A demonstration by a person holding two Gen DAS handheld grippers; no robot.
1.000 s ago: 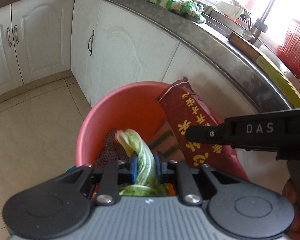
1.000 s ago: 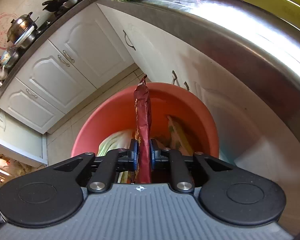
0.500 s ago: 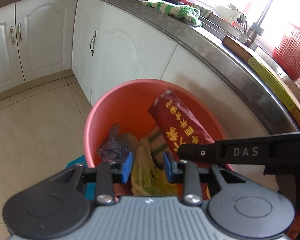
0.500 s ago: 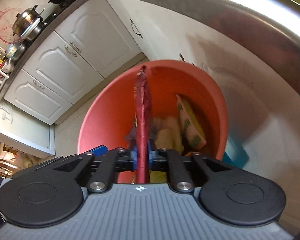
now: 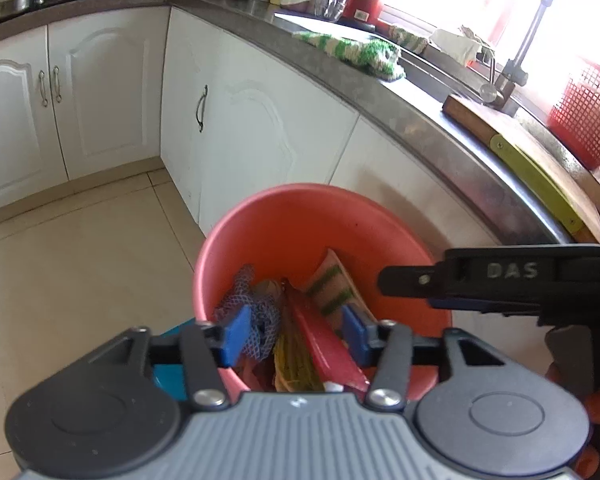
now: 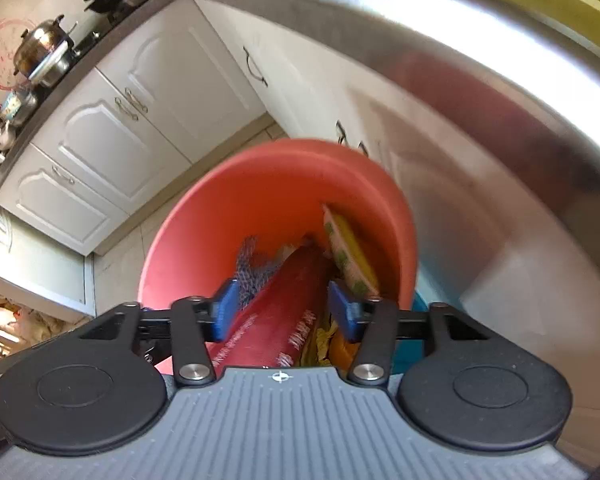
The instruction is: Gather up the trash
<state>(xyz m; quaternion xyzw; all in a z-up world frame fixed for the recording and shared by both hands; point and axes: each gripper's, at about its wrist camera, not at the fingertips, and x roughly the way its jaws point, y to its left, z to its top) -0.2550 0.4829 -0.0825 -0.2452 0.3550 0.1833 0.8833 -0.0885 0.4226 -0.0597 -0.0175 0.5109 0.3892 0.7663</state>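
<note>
- Trash sits in red bin (image 5: pixel 284 236) on tiled floor (image 5: pixel 80 260), bin just in front of white cabinets (image 5: pixel 236 120) under curved grey table (image 5: pixel 412 120).
- Room: kitchen. Table wraps a corner; pots & pans (image 6: pixel 44 52) at far end; cups & red jug near window. Green-white cloth (image 5: pixel 356 50) lies on table edge; wooden board (image 5: pixel 512 136) w/ yellow strip beside tap (image 5: pixel 516 64); red mesh basket (image 5: pixel 584 116) at right.
- Bin contents, big to small: red snack bag (image 6: pixel 276 308) leaning lengthwise, green-striped packet (image 5: pixel 332 288) against far wall, blue net (image 5: pixel 252 304), yellow-green scraps (image 5: pixel 296 364) low down.
- Left claw (image 5: pixel 294 334) above bin rim, blue pads wide apart, gripping nothing.
- Right claw (image 6: pixel 282 310) also over bin, pads spread apart; red bag shows between them but pads don't pinch it. In left view it enters side-on from right, marked "DAS".
- Hard to tell: bin bottom hidden under trash and claw bodies; teal thing (image 5: pixel 172 376) beside bin mostly covered; right view blurred along table edge; window blown out white.
</note>
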